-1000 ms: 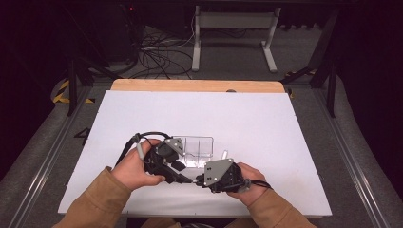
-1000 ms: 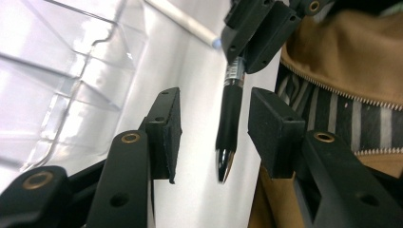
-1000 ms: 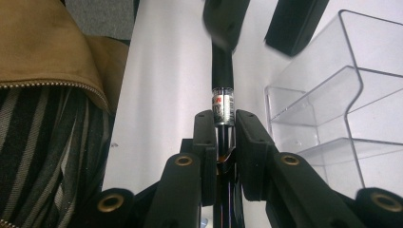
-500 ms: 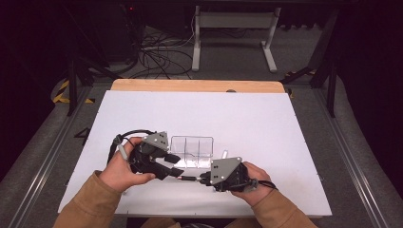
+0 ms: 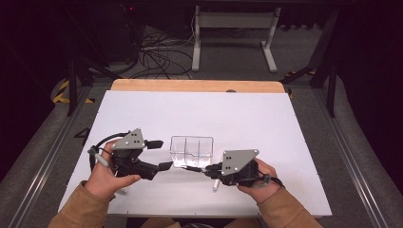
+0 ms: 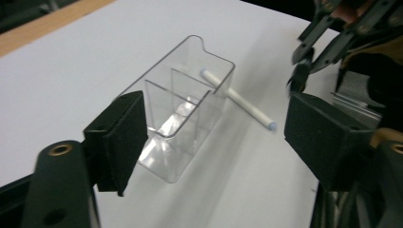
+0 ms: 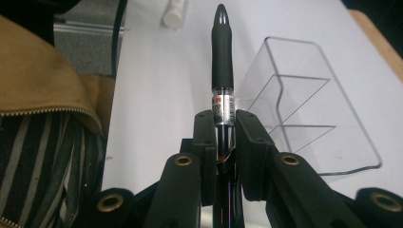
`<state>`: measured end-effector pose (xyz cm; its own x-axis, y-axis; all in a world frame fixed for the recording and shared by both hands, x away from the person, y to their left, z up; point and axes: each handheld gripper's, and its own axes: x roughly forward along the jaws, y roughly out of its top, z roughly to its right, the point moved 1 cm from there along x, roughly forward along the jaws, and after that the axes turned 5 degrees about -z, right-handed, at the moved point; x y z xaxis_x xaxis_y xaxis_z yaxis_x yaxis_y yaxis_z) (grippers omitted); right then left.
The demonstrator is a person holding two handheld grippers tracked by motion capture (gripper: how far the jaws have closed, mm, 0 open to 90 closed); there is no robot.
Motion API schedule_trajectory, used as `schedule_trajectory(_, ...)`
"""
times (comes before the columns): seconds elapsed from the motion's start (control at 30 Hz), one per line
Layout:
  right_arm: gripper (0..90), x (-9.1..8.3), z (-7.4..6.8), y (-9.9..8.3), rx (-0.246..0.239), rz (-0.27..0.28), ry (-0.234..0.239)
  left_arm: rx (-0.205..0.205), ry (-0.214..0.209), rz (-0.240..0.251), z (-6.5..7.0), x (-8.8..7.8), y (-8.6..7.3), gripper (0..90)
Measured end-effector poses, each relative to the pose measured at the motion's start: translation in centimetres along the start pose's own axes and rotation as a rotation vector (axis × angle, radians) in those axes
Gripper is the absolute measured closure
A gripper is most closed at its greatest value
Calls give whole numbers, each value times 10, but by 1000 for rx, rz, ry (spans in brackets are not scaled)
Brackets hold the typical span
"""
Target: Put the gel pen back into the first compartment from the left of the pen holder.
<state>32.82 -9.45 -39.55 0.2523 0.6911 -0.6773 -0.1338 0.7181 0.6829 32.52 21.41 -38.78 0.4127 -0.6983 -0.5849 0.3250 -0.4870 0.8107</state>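
Near the clear organizer (image 5: 191,151) on the counter (image 5: 266,123), the right hand-held gripper (image 5: 205,169) pinches a black pen (image 7: 222,71) tip-forward (apparently to slot it in), while the left hand-held gripper (image 5: 160,154), jaws just opened, stands spread and empty.

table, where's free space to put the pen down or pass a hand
Free: the far half of the table beyond the clear organizer, and both side margins. Crowded: the near edge, with the left gripper, the right gripper holding the pen, and a white marker.
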Motion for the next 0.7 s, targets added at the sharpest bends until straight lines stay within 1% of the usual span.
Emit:
schedule_trajectory(0.03,799,-2,1,1,10,11,-3,-3,10,12,0,-1,-2,212)
schedule_trajectory(0.07,798,-3,2,1,19,24,-11,4,29,22,-1,-2,-4,205)
schedule_trajectory(0.2,798,-6,6,3,63,74,-28,-19,66,76,-2,-4,-13,178)
schedule_trajectory(0.27,798,-7,7,4,82,103,-39,-29,78,92,-3,-4,-17,167)
schedule_trajectory(0.3,798,-8,8,5,92,117,-46,-43,77,97,-3,-4,-19,157)
schedule_trajectory(0.37,798,-9,10,7,108,152,-60,-49,97,121,-5,-3,-23,154)
schedule_trajectory(0.43,798,-10,12,9,126,185,-71,-74,103,145,-5,-4,-27,152)
schedule_trajectory(0.47,798,-11,13,10,143,202,-82,-88,100,164,-5,-4,-29,148)
schedule_trajectory(0.5,798,-11,14,11,161,216,-94,-89,108,177,-5,-4,-30,143)
schedule_trajectory(0.53,798,-11,15,12,178,226,-101,-102,101,187,-5,-3,-32,138)
schedule_trajectory(0.6,797,-11,17,14,197,248,-115,-102,121,202,-5,-3,-35,125)
schedule_trajectory(0.67,797,-11,19,16,217,264,-121,-101,151,209,-6,-3,-37,122)
schedule_trajectory(0.7,797,-10,20,17,222,274,-128,-109,159,210,-5,-3,-39,122)
